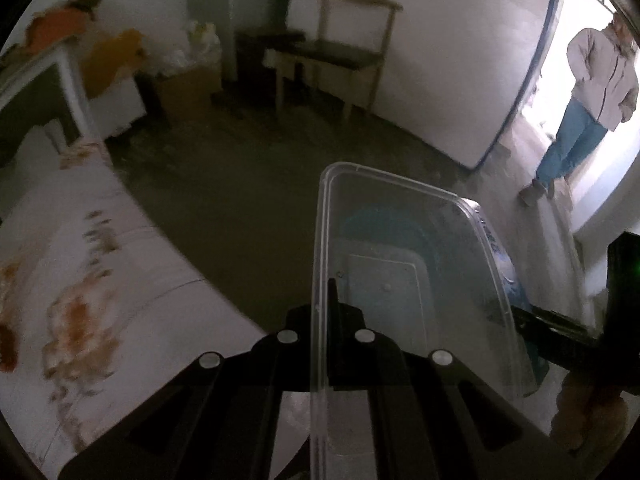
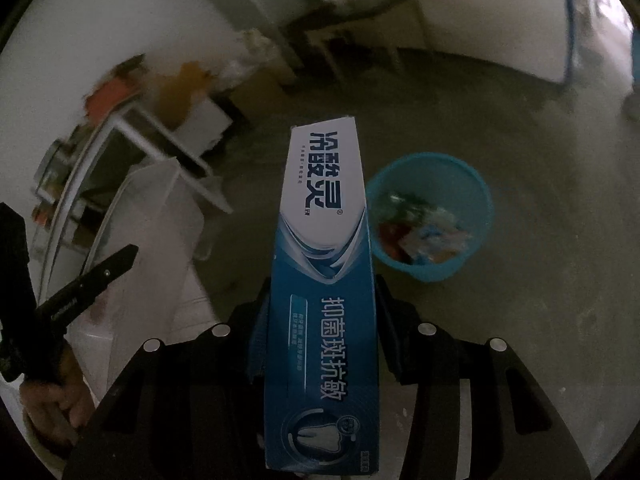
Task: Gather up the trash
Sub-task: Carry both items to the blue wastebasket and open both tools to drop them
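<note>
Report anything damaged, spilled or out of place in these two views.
Nothing looks spilled or damaged. The left gripper pinches a clear plastic container by its wall, tipped on edge. The right gripper holds a toothpaste box intact, near the blue bin, whose trash stays inside.

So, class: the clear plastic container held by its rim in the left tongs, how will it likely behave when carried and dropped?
The clear plastic container looks thin-walled and empty, so probably light. Pinched at one rim by the left tongs, it may flex or swing. Its smooth plastic could slip.
</note>
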Motion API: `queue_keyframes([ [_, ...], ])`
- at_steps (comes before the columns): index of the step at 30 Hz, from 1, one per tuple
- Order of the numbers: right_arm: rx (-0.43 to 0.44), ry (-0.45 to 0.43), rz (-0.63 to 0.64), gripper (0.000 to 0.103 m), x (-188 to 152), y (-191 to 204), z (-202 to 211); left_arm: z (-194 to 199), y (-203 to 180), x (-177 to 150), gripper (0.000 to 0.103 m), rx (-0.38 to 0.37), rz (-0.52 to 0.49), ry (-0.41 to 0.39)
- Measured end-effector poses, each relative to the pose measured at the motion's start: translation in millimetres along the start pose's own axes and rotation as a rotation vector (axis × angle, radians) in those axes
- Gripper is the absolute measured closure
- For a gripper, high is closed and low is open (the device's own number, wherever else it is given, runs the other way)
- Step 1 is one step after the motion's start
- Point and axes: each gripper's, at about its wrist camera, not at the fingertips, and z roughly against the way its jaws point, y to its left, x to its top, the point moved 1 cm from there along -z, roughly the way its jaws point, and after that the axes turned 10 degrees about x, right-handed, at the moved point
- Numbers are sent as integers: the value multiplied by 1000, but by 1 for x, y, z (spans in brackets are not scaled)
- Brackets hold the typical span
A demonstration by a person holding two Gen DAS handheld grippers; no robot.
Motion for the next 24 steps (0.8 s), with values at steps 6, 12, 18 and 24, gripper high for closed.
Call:
queue_keyframes([
  [6,-14,60,-157,58,15,-62,-31,-75,-31,23,102,-40,-1,184],
  [12,6,116,-261,58,52,-102,-79,-148,-54,51,102,-33,25,313],
  [18,33,96,-329,47,97,-136,-129,-196,-68,79,71,-98,104,344],
  [24,-42,124,-443,45,77,-164,-160,-201,-74,75,64,-165,135,349],
])
